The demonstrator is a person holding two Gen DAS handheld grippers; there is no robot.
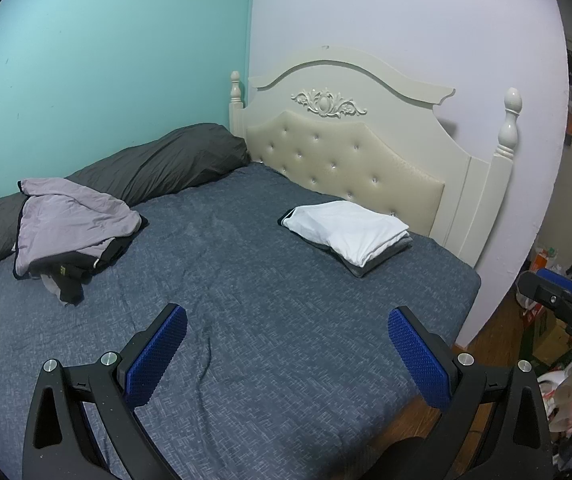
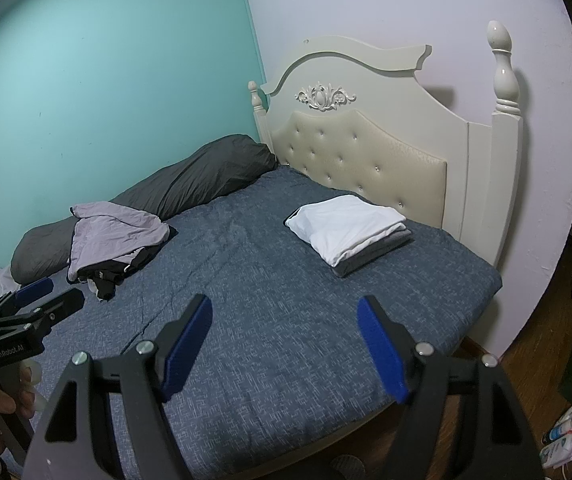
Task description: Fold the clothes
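Clothes lie in two groups on the blue woven bedspread (image 1: 246,280). An unfolded heap (image 1: 74,228), crumpled lilac fabric over black garments, sits by the dark grey pillow (image 1: 158,164) along the teal wall. A folded rectangular stack (image 1: 346,232), smooth white over grey, rests near the tufted cream headboard (image 1: 346,160), long axis roughly parallel to it. Left gripper (image 1: 286,336) and right gripper (image 2: 284,332) hover over the bed, jaws wide, empty.
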